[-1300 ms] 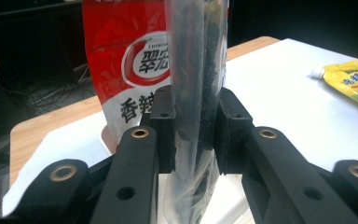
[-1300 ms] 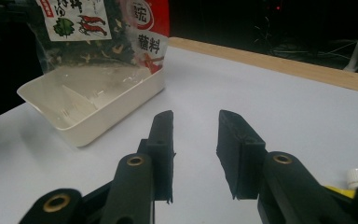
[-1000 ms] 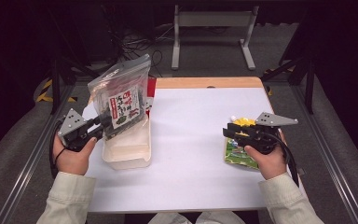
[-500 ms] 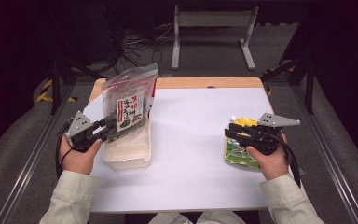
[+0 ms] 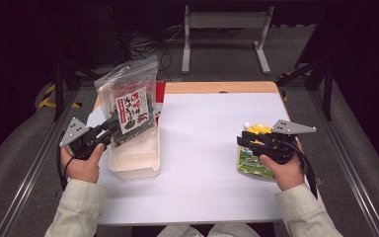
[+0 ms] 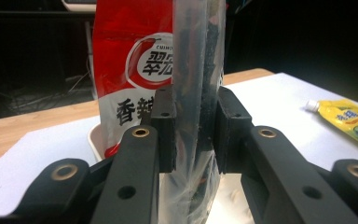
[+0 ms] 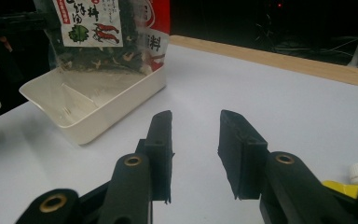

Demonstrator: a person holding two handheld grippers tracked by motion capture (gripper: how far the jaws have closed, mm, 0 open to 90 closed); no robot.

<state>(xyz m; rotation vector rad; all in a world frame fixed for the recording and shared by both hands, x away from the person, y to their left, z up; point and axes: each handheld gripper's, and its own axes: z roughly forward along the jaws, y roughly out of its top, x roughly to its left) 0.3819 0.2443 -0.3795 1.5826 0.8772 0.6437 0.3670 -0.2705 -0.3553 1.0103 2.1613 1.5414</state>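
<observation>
My left gripper [image 5: 112,129] grips a clear bag [image 5: 128,101] of dark dried goods, held upright over the white tray [image 5: 134,158] at the table's [image 5: 202,128] left, a red packet [image 6: 126,70] behind it. My right gripper [image 5: 243,140] rests unclenched and empty above a yellow-green pouch [image 5: 251,163].
</observation>
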